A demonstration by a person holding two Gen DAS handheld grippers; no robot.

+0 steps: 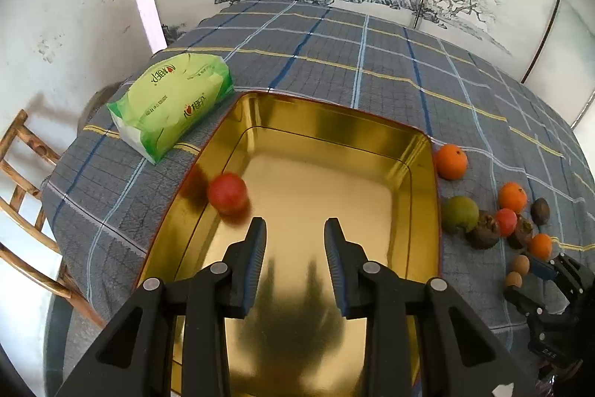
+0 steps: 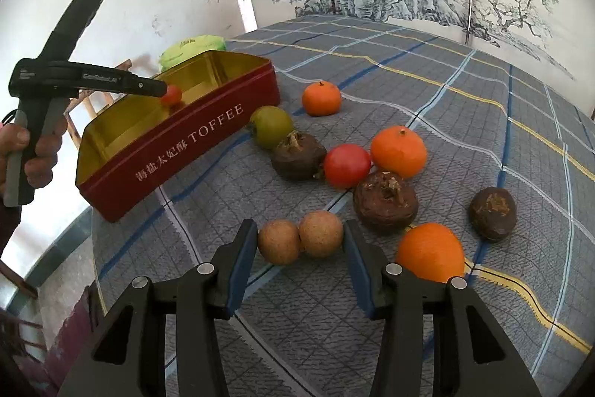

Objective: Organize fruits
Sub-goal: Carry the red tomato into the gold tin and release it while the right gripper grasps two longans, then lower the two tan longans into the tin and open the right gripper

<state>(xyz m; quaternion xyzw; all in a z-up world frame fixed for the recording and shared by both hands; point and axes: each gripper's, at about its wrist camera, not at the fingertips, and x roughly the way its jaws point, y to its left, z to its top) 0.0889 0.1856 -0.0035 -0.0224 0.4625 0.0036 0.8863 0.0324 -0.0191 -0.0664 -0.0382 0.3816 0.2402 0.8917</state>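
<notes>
a: what's the step here, as you read it?

b: i'd say the left gripper (image 1: 295, 229) has a red fruit (image 1: 227, 193) in the tin (image 1: 424, 151) and nothing between its fingers now; its jaws stand wide apart over the gold floor. the red fruit lies ahead and to the left of its left fingertip, near the tin's left wall, a little blurred.

a: and the right one?

b: the right gripper (image 2: 300, 240) is open wide too, holding nothing, low over the checked cloth (image 2: 465, 92). two tan round fruits (image 2: 300, 240), touching each other, sit right between its fingertips. that looks like the next pick.

a: how to do it well?

b: my judgement: the jaws span both at once, and closing on a touching pair risks one squirting out. better to shift so only one sits between the pads, close across its widest part, and lift straight up. the orange (image 2: 431, 252) just to the right of the right finger and the dark brown fruit (image 2: 385, 201) just beyond it are close enough to get nudged.

a: where does it go after?

b: the tin is ahead and to the left of the right gripper, well apart from the tan pair, so it's a carry up and left over the green fruit (image 2: 271, 125).

a: any writing?

b: the tin's red side reads "toffee" in pale letters, after a row of chinese characters. the green tissue pack (image 1: 174, 99) ahead-left of the left gripper has print i can't make out. small white lettering on the left gripper's body isn't legible to me.
</notes>
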